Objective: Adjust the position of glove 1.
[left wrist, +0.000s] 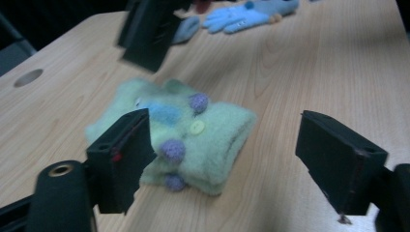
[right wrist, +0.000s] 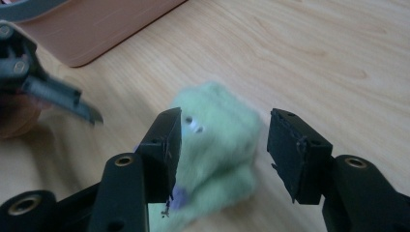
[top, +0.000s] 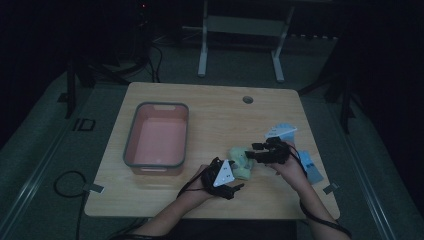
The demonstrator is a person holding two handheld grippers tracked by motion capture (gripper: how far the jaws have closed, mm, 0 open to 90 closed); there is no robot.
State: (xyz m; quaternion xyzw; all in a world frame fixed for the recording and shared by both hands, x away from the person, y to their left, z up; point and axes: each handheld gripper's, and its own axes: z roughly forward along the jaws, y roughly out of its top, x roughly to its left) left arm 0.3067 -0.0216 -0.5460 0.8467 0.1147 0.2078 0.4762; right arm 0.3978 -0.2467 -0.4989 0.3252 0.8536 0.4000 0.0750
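Observation:
A folded pale green knitted piece (top: 241, 161) with purple bobbles, a blue patch and a button lies on the wooden table, front of centre. My left gripper (top: 234, 176) comes at it from the near left. In the left gripper view the green piece (left wrist: 193, 140) lies between the jaws of the left gripper (left wrist: 222, 128), against the left one and apart from the right one. My right gripper (top: 251, 152) reaches in from the right. The right gripper (right wrist: 227, 118) has its jaws on either side of the blurred green piece (right wrist: 217, 145), with a gap at the right jaw. Both are open.
A pink bin with a grey rim (top: 156, 137) stands left of centre. Pale blue gloves lie at the right: one (top: 282, 131) behind the right hand, another (top: 307, 167) near the right edge. A round hole (top: 247, 99) sits at the back of the table.

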